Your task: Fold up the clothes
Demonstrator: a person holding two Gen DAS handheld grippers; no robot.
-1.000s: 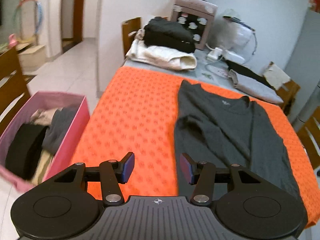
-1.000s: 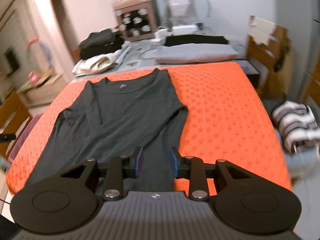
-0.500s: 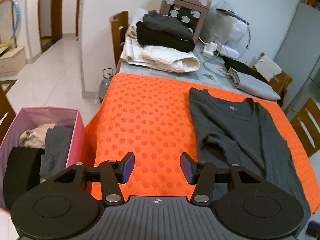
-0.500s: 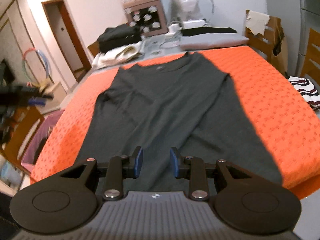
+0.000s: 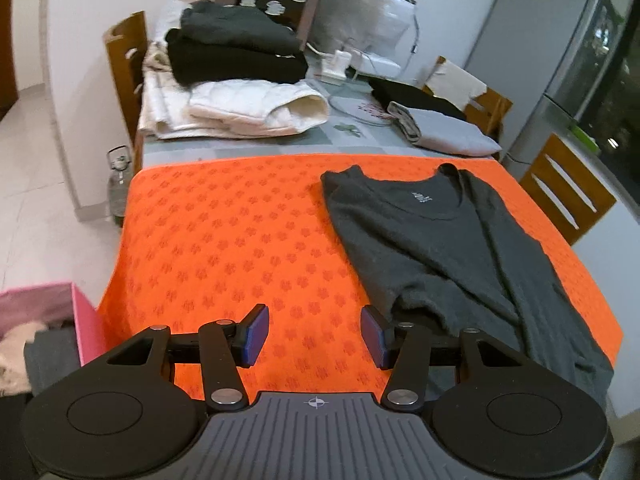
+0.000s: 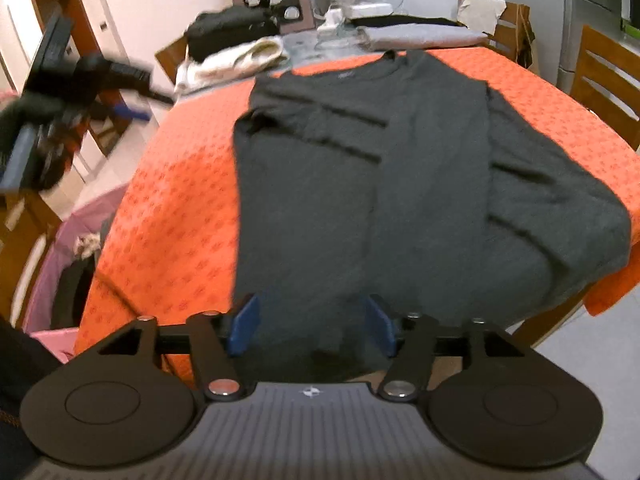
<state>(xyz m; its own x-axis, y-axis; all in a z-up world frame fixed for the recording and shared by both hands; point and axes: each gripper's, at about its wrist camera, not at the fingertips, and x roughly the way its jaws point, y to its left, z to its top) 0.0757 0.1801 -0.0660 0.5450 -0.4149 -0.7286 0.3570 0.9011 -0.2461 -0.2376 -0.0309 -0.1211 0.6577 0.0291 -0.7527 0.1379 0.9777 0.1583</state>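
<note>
Orange cloth (image 5: 224, 232) covers the table, and a dark grey shirt (image 5: 436, 248) lies flat on its right half, neck away, one sleeve folded across the chest. Left gripper (image 5: 315, 336) and right gripper (image 6: 310, 324) both hover wide open, holding nothing.

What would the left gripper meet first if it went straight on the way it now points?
Probably the bare orange cloth: the open left gripper points over it, left of the dark grey shirt. Height above the cloth is unclear.
</note>
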